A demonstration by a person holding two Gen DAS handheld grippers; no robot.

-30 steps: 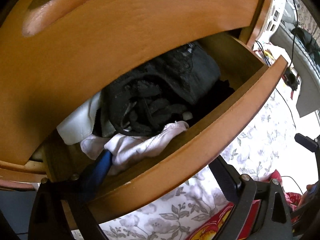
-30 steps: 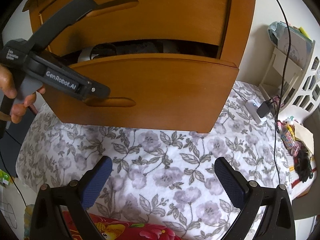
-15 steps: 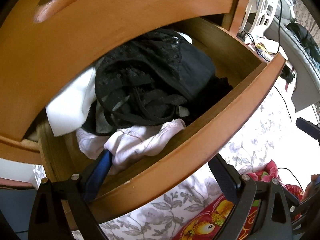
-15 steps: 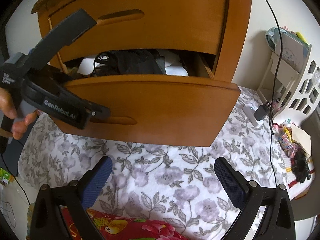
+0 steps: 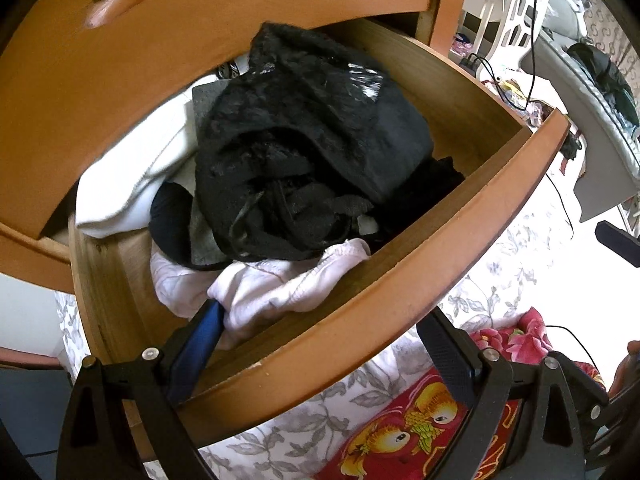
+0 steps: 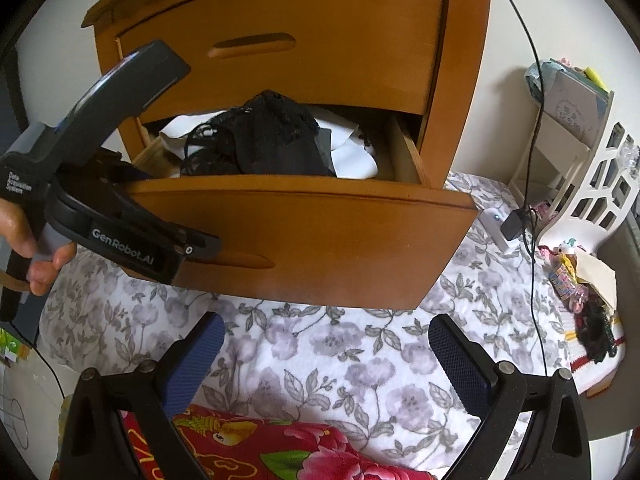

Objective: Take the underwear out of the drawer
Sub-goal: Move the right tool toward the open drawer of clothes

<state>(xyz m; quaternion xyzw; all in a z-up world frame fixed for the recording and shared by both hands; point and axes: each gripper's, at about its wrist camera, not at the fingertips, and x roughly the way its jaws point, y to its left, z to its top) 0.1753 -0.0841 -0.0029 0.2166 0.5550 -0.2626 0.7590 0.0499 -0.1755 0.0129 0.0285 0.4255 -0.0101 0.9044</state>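
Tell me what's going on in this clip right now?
A person holds a gripper in each hand at a wooden nightstand. The left gripper straddles the front panel of the lower drawer, one finger inside against the pale pink underwear, one outside. The drawer stands open, with black lace garments piled on white ones. Nothing has been taken out yet. The right gripper hangs open and empty over the floral bedding.

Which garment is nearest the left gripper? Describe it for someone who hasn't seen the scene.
Find the wooden nightstand and its open lower drawer. At the drawer's near corner, just behind its front panel, lies the pale pink underwear, against one finger of the left gripper. It is the only pink piece, below the black lace pile.
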